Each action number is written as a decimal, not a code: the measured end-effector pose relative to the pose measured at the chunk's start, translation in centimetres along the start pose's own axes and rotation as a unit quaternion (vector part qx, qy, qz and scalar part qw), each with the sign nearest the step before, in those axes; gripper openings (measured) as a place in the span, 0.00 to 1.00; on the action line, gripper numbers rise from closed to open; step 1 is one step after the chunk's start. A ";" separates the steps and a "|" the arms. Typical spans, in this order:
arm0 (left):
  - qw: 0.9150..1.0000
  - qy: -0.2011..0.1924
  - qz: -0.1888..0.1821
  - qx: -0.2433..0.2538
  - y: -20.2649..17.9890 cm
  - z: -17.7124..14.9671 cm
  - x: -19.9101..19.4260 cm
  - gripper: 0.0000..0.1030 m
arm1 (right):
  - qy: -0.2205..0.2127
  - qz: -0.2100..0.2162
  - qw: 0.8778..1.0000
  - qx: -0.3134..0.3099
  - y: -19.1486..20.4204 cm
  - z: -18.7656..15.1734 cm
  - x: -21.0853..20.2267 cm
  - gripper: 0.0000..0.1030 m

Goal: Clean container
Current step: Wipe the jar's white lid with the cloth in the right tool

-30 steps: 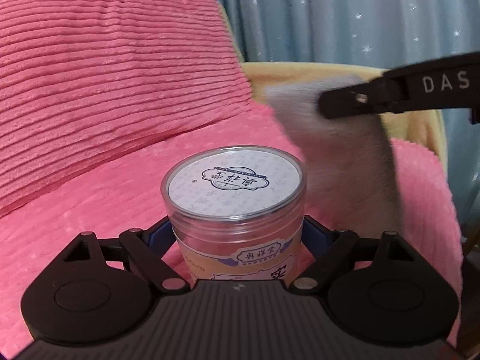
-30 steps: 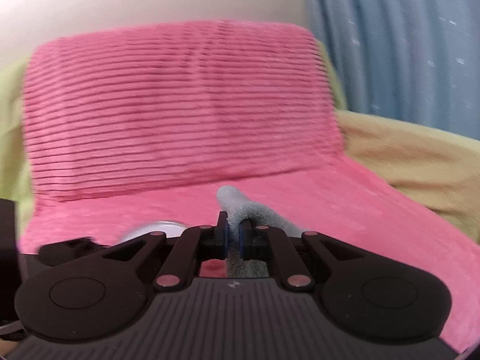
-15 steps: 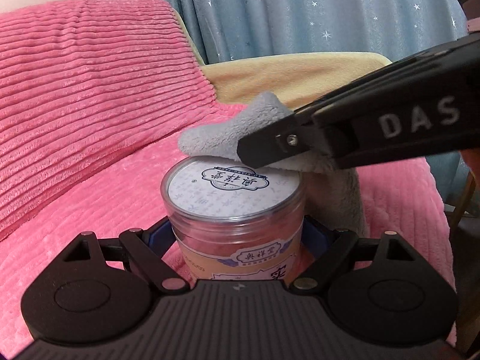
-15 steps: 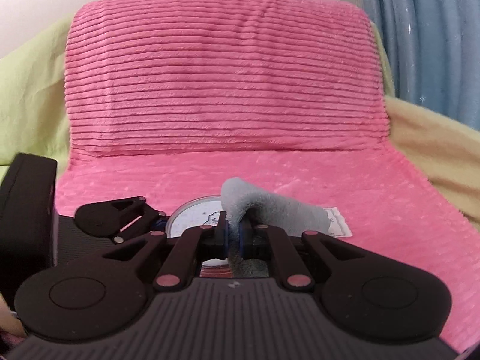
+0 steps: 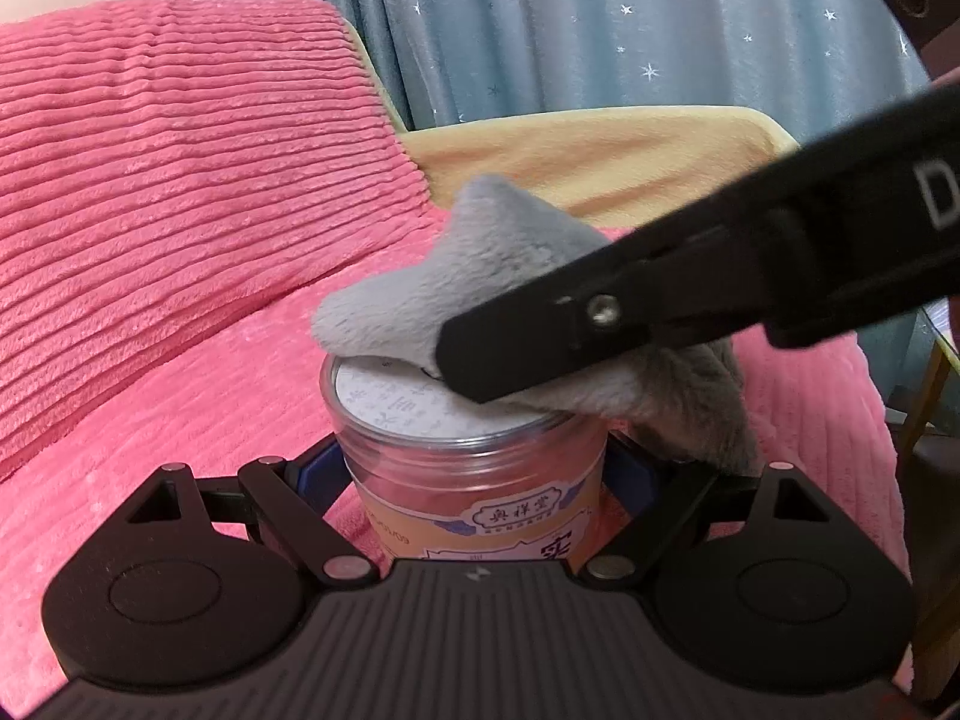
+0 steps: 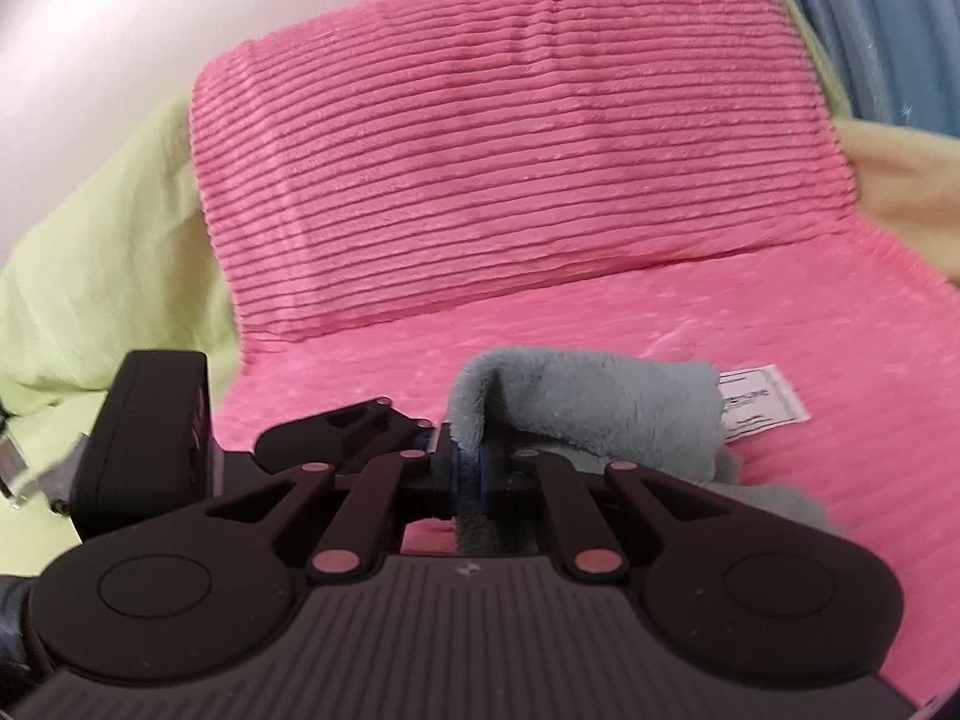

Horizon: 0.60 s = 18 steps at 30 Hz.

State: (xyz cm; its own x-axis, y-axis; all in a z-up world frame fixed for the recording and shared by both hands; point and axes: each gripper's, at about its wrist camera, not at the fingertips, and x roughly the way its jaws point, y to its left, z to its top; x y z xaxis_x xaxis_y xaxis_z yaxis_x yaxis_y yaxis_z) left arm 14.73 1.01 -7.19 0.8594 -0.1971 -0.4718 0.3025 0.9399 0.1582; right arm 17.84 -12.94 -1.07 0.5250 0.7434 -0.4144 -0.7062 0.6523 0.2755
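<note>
A clear round container (image 5: 474, 468) with a white printed lid and an orange label stands upright between the fingers of my left gripper (image 5: 474, 471), which is shut on its sides. A grey fluffy cloth (image 5: 432, 300) lies pressed on the far and right part of the lid, covering most of it. My right gripper (image 5: 480, 360) reaches in from the right, shut on that cloth. In the right wrist view the cloth (image 6: 582, 402) is pinched between the fingers of the right gripper (image 6: 471, 471), and it hides the container. The left gripper's body (image 6: 156, 420) shows at the left.
A pink ribbed cushion (image 5: 168, 192) and pink blanket (image 6: 810, 324) cover the seat under the container. A yellow armrest (image 5: 594, 162) and blue starred curtain (image 5: 600, 24) lie behind. Green fabric (image 6: 90, 276) is at the left. A white tag (image 6: 759, 408) hangs on the cloth.
The right gripper has carried the grey cloth from beside the container onto its lid and pushed it further left across the top. The left gripper keeps its hold on the container.
</note>
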 end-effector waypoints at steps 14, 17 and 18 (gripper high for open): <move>1.000 -0.001 -0.004 0.001 0.1 0.0 -0.1 0.84 | -0.009 -0.013 1.000 0.014 -0.6 0.2 1.3 0.03; 1.000 -0.001 -0.004 0.004 0.0 0.0 -0.2 0.84 | -0.014 -0.026 0.999 0.014 -0.7 0.3 1.7 0.03; 1.000 -0.002 -0.005 0.005 0.0 0.0 -0.2 0.84 | -0.015 -0.030 0.999 0.014 -0.8 0.3 1.8 0.03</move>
State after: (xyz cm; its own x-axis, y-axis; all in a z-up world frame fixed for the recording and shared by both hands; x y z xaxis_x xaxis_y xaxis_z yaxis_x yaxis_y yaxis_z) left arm 14.58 0.99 -7.10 0.8580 -0.2068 -0.4702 0.3147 0.9351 0.1630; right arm 19.47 -12.07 -1.76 0.5803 0.7071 -0.4040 -0.6603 0.6989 0.2748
